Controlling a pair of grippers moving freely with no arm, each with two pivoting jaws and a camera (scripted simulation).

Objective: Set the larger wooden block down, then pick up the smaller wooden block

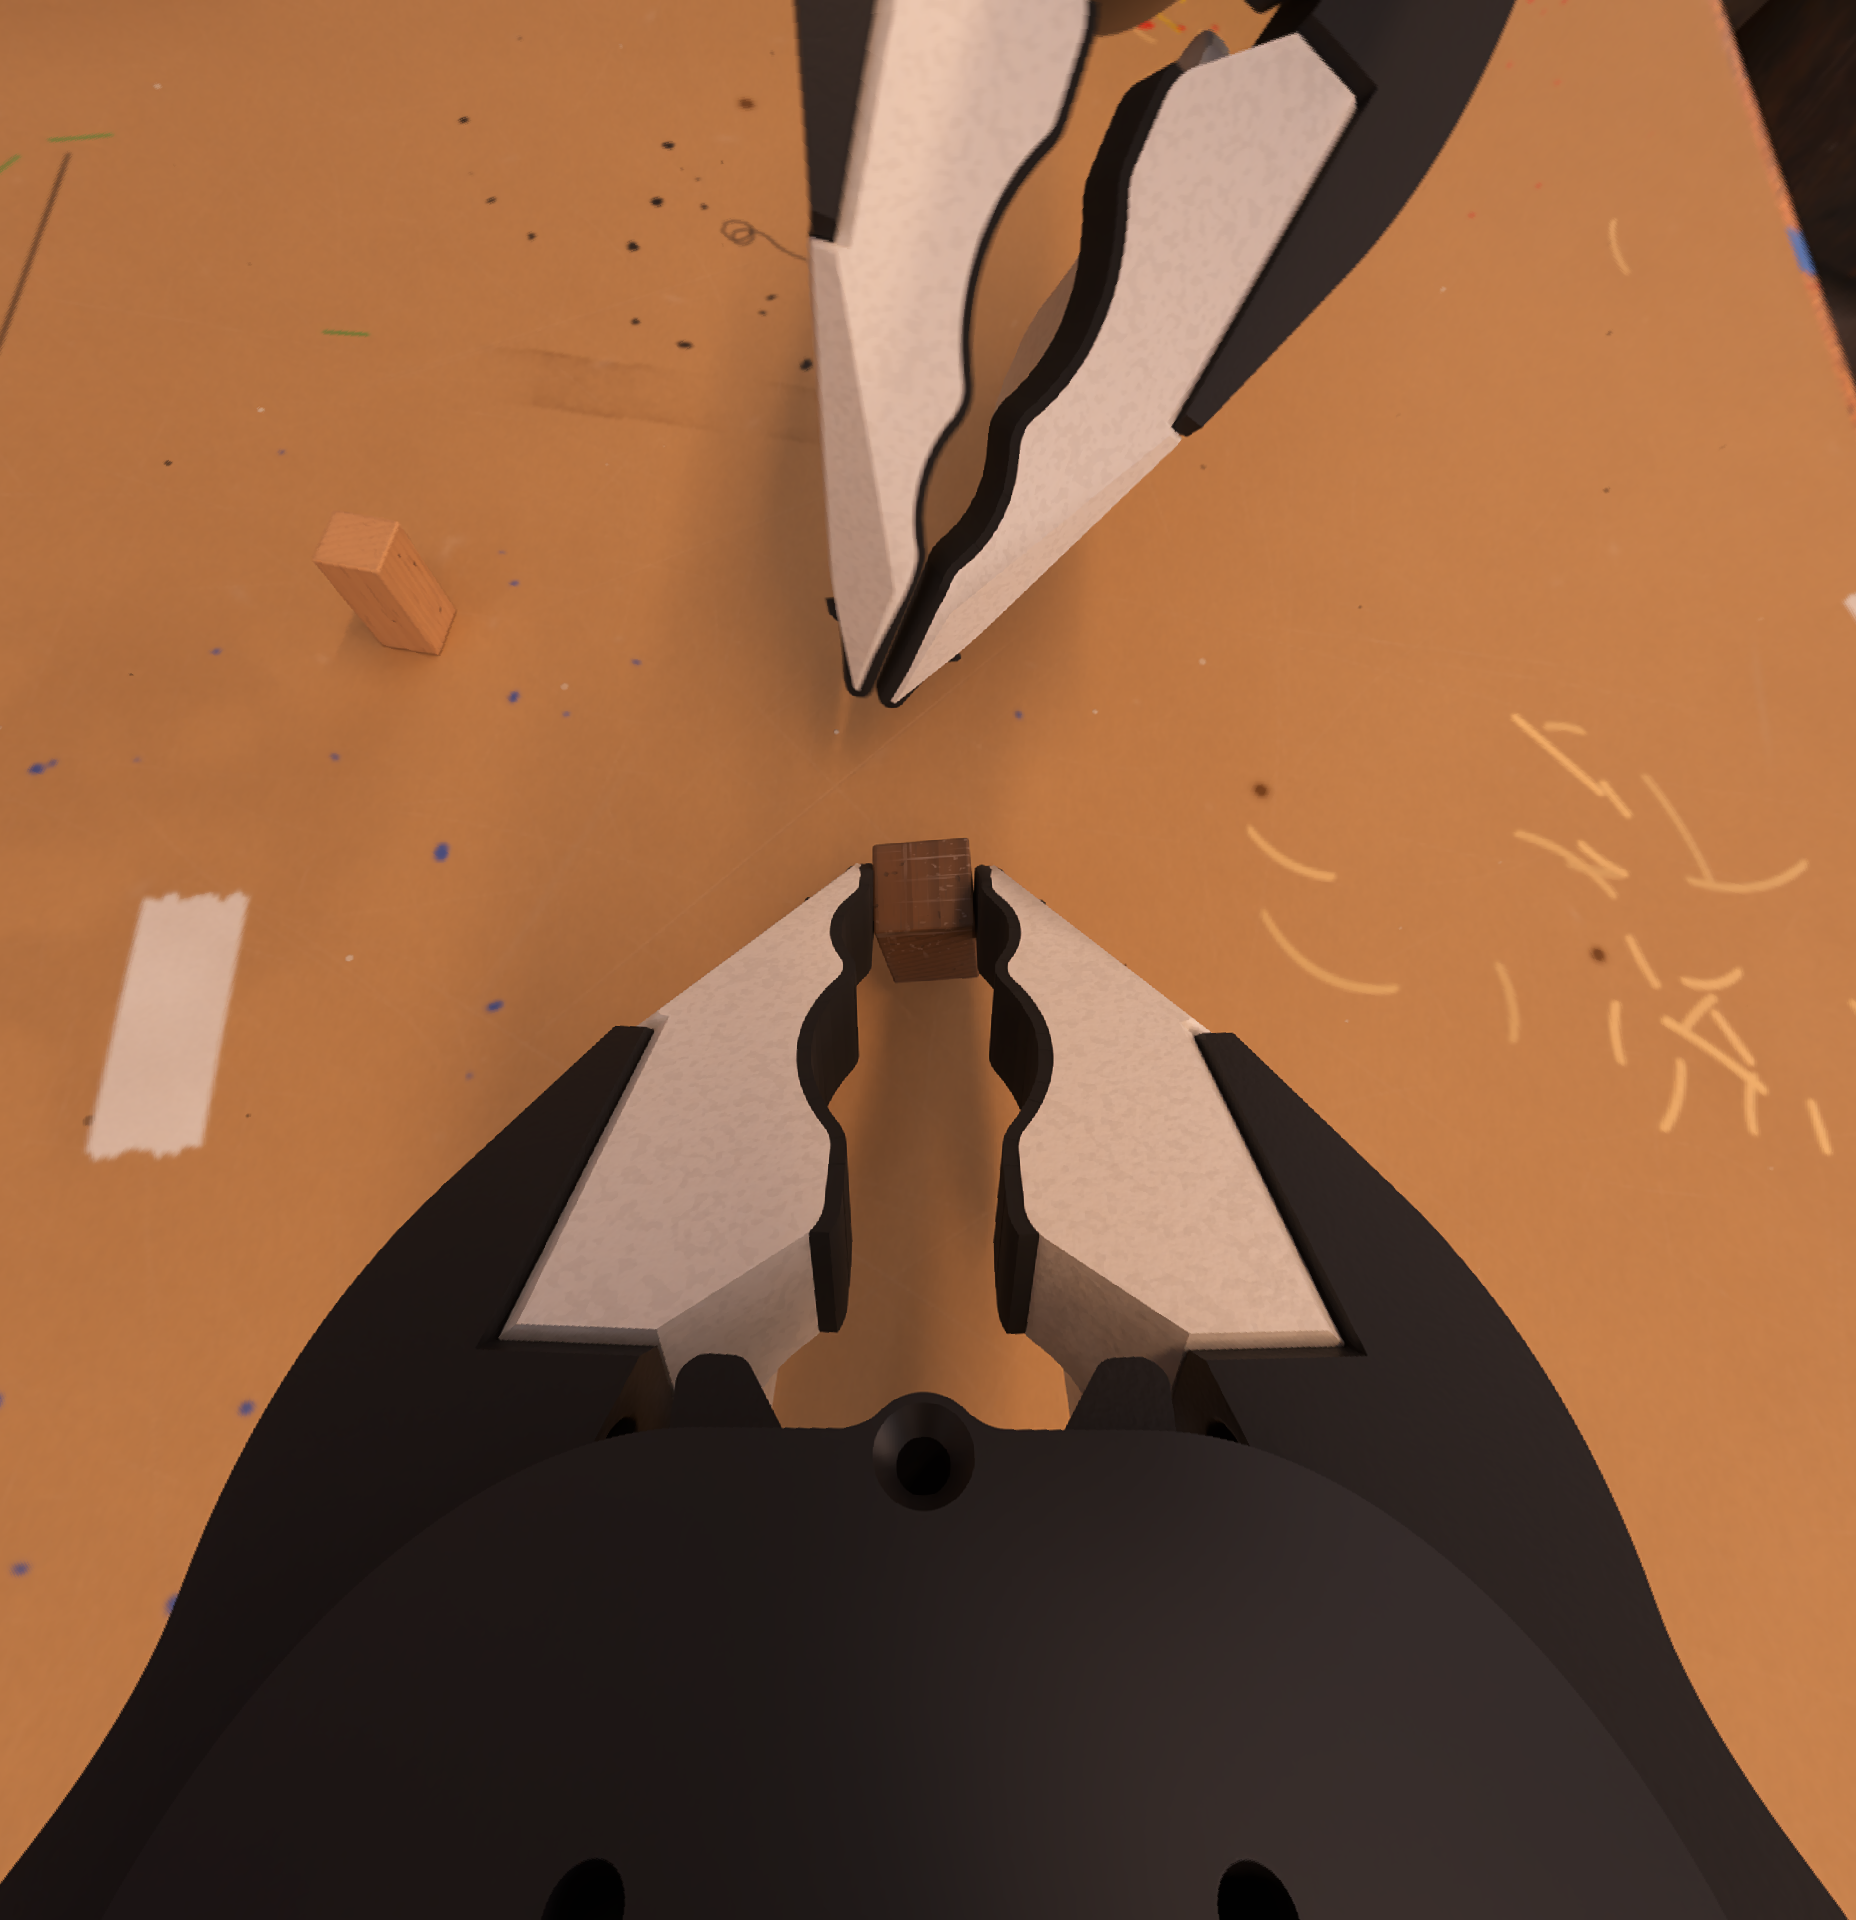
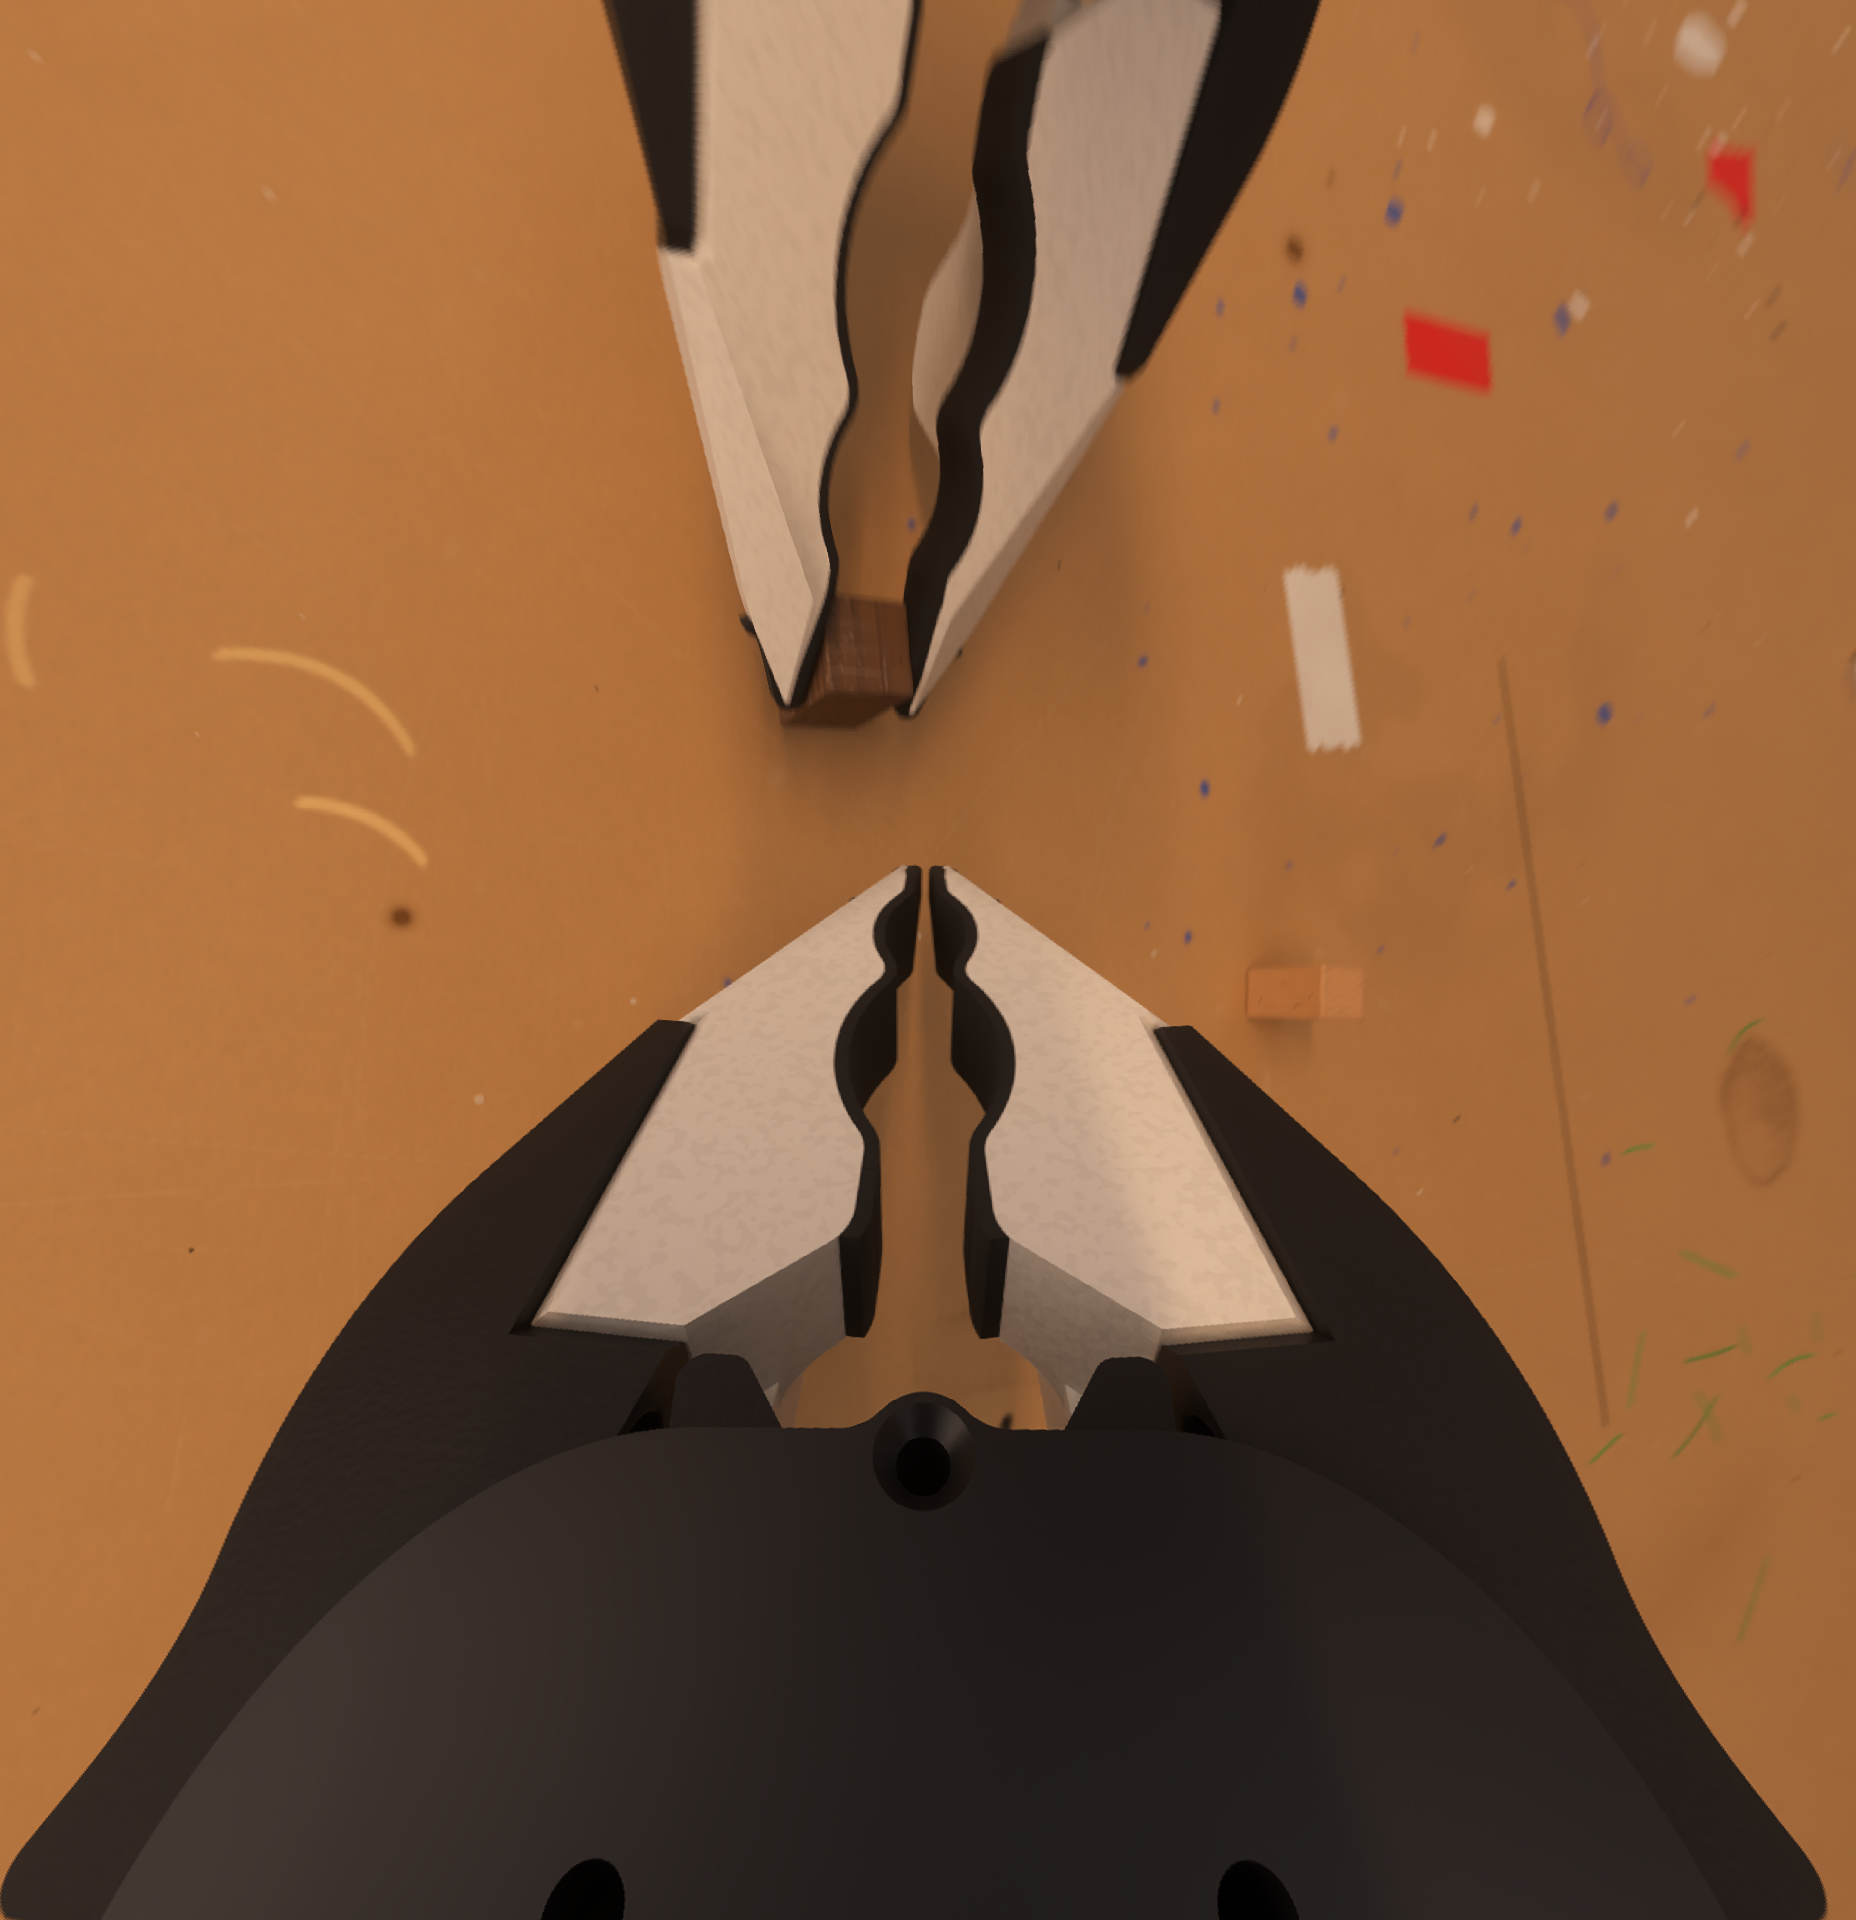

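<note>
1. The smaller wooden block (image 1: 922,906), a dark brown cube, sits between the fingertips of the left hand-held gripper (image 1: 922,883), which is clenched on it. The pads touch both of its side faces near the tips only. In the right wrist view the cube (image 2: 851,665) appears at or just above the table (image 2: 280,1039); whether it has lifted cannot be told.
2. Just beyond the cube, the right hand-held gripper (image 2: 922,873) points toward it with its fingers closed on nothing, tips nearly touching each other, and a short gap of bare table between it and the cube.
3. The larger wooden block (image 1: 386,584), pale and oblong, rests on the table well to the left of the cube in the left wrist view, free of either hand-held gripper, so the set-down part looks done.
4. A strip of white tape (image 1: 165,1023) lies farther left of the cube, on the near side of the pale block.
5. Risks, as a judgement:
   - The grip is at the very fingertips, so the cube could pivot or slip out on a quick lift.
   - The right hand-held gripper sits close ahead of the cube, so a forward drift of either could knock it loose.
   - A slanted lift could drag the cube's lower edge on the table.
</note>
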